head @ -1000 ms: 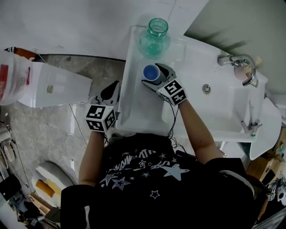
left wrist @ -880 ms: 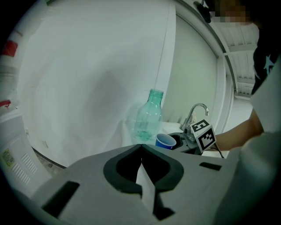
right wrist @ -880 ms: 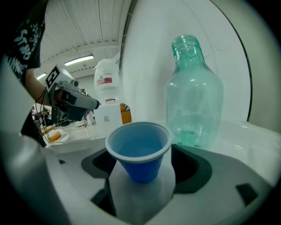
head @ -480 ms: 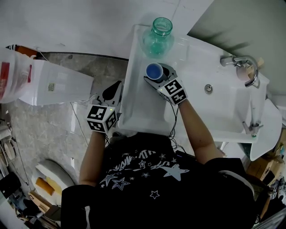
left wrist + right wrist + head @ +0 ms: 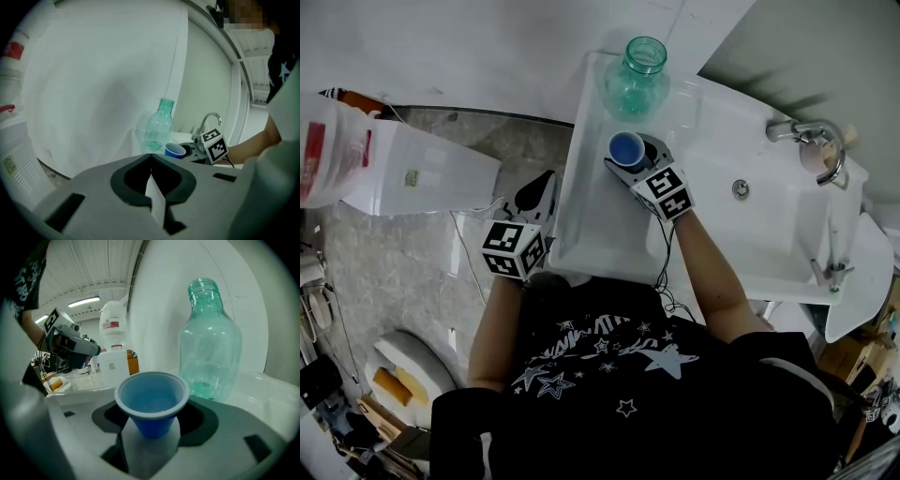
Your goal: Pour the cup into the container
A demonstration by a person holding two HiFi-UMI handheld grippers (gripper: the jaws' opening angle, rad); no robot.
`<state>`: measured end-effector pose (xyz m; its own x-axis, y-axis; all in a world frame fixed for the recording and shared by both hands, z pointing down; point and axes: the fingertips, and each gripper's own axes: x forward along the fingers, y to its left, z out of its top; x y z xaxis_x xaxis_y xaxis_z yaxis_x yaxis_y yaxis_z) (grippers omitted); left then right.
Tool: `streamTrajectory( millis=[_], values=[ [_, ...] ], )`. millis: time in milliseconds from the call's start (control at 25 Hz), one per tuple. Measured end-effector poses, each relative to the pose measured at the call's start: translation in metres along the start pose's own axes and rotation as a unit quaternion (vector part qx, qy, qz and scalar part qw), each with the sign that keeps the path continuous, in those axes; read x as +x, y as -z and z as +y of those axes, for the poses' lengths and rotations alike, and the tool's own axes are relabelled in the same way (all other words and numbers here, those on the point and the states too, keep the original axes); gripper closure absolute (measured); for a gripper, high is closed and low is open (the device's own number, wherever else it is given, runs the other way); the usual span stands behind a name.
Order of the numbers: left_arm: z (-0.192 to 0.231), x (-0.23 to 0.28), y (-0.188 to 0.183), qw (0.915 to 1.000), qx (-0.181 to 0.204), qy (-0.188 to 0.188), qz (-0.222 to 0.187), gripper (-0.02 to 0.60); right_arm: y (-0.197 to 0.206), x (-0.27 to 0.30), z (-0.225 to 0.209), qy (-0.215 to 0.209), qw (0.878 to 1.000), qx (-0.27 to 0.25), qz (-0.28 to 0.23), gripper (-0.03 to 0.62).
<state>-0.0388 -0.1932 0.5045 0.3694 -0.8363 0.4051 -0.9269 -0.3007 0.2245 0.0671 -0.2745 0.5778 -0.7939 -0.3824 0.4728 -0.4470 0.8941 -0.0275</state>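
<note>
- The right hand-held gripper (image 5: 634,159) reaches over the flat ledge of a white sink (image 5: 592,230). A blue cup (image 5: 626,148) stands upright between its jaws.
- In the right gripper view, the jaws have just been closing. They now hug the lower wall of the cup (image 5: 151,401), with its rim clear above them and its mouth open to the camera.
- The cup stands just beside a green-tinted clear bottle (image 5: 635,80), on the side nearer the person and apart from it. The bottle stands upright and uncapped at the ledge's far end, close to the wall.
- The same bottle (image 5: 210,348) rises behind and to the right of the cup in the right gripper view.
- The left hand-held gripper (image 5: 540,184) hangs off the sink's left edge, over the floor and well apart from the cup. Its own view shows the jaws pressed together at the tips (image 5: 150,157) with nothing between them.
- A chrome faucet (image 5: 811,139) curves over the basin on the sink's right side.
</note>
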Motion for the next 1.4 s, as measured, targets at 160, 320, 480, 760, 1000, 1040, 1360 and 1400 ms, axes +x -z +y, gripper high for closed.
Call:
streamTrajectory(
  millis=[160,320,480,760,1000,1040,1360,1400],
  values=[
    [0.003,-0.001,-0.004,1.0000,-0.002,0.009,-0.004,0.572,-0.007,-0.006,0.001,0.013,1.000,0.014,-0.007,0.298],
    [0.008,0.000,-0.012,0.9993,0.014,0.034,-0.005,0.572,-0.021,-0.021,0.002,0.040,0.998,0.036,-0.016,0.299],
    [0.009,0.004,-0.027,0.9968,0.031,0.072,-0.011,0.572,-0.038,-0.041,-0.002,0.084,0.994,0.066,-0.019,0.301],
    [0.008,0.008,-0.054,0.9900,0.060,0.126,-0.019,0.571,-0.078,-0.092,-0.021,0.148,0.982,0.108,-0.037,0.303],
    [0.005,0.019,-0.084,0.9849,0.081,0.149,-0.033,0.571,-0.105,-0.117,-0.035,0.165,0.981,0.098,-0.023,0.304],
    [0.004,0.021,-0.090,0.9841,0.082,0.153,-0.037,0.572,-0.108,-0.119,-0.036,0.162,0.982,0.095,-0.021,0.304],
    [-0.002,0.030,-0.125,0.9798,0.075,0.175,-0.061,0.572,-0.138,-0.132,-0.050,0.145,0.984,0.098,-0.024,0.307],
    [-0.002,0.032,-0.129,0.9793,0.075,0.178,-0.063,0.572,-0.143,-0.134,-0.054,0.141,0.984,0.107,-0.028,0.307]
  ],
)
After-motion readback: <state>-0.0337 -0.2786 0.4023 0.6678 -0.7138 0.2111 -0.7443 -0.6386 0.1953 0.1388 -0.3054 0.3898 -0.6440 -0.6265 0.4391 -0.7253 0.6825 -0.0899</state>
